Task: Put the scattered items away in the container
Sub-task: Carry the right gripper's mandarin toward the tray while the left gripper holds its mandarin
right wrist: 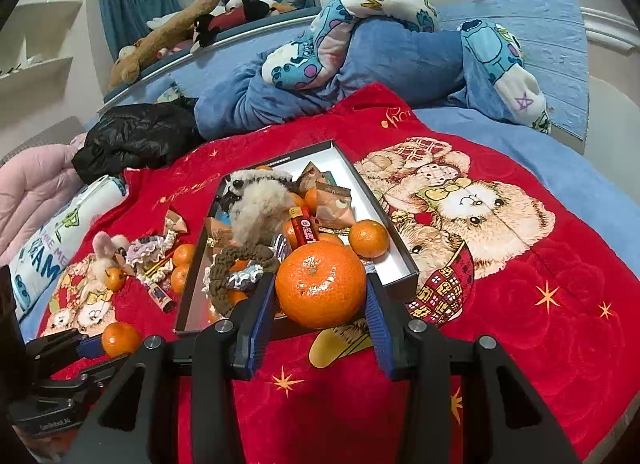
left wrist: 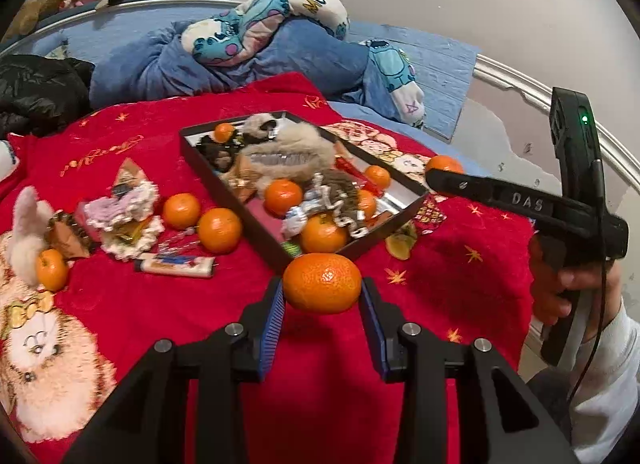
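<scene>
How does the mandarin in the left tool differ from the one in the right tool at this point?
The left tool holds its mandarin short of the box, over the red blanket; the right tool holds its mandarin above the box's near corner. The left fruit shows a small pale dimple, the right one a greenish stem scar. Both are orange, glossy and clamped between blue pads.

Glossy dimpled mandarin (right wrist: pixel 320 288) peel, plush red fleece blanket (right wrist: pixel 520 304), matt black tray (left wrist: pixel 256 232) wall, fluffy toy (right wrist: pixel 260 204)

Right tongs (right wrist: pixel 320 296) grip a mandarin (right wrist: pixel 320 288) over the box (right wrist: pixel 394 260).
</scene>
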`<state>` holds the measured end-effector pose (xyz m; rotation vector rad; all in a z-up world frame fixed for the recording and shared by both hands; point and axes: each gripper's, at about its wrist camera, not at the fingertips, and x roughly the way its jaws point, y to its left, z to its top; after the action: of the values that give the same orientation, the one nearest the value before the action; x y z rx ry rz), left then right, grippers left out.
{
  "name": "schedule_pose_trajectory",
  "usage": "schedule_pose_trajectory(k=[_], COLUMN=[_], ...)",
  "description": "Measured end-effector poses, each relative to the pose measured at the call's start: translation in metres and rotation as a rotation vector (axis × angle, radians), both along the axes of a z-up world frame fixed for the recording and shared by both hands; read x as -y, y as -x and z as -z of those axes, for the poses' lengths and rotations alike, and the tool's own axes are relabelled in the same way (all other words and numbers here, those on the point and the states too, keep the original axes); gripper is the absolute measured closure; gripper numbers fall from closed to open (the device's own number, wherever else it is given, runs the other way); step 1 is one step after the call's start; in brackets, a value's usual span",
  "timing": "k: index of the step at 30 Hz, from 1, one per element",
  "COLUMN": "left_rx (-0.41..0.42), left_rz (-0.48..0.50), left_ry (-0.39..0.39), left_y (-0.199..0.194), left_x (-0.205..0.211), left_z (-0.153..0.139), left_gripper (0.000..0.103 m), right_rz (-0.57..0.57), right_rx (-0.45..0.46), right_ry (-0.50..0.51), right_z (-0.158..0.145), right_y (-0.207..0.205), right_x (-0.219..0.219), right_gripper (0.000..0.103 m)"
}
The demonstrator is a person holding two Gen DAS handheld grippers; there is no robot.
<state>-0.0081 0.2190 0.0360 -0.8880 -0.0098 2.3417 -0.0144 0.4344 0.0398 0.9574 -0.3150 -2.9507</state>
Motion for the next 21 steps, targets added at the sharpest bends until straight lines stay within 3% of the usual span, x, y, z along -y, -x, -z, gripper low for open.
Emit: schedule_pose_trajectory(k=[8, 13, 17, 21], left_rx=[-0.015, 0.006, 0.053, 0.015], left_rz=[0.025, 0.018, -0.006, -0.011], left_ry=[0.034, 0.084, 0.07, 0.091], left_y=[0.011, 0.032, 0.05, 0.056], left_x=[-0.039, -0.057, -0.06, -0.064], left_z=[-0.009, -0.003, 0.005, 0.003], left_gripper=[0.064, 0.064, 0.064, 0.064], right_rz=[-0.009, -0.001, -0.001, -0.011], right_rx=[0.025, 0.029, 0.015, 0.019], right_ry=[0.008, 0.05, 0.072, 0.083], right_z=[0.005, 0.005, 0.001, 0.001], right_y=[0.001, 0.0, -0.001, 0.003], right_x=[-0.005, -0.014, -0.016, -0.014], right_gripper=[0.061, 0.061, 0.061, 0.061])
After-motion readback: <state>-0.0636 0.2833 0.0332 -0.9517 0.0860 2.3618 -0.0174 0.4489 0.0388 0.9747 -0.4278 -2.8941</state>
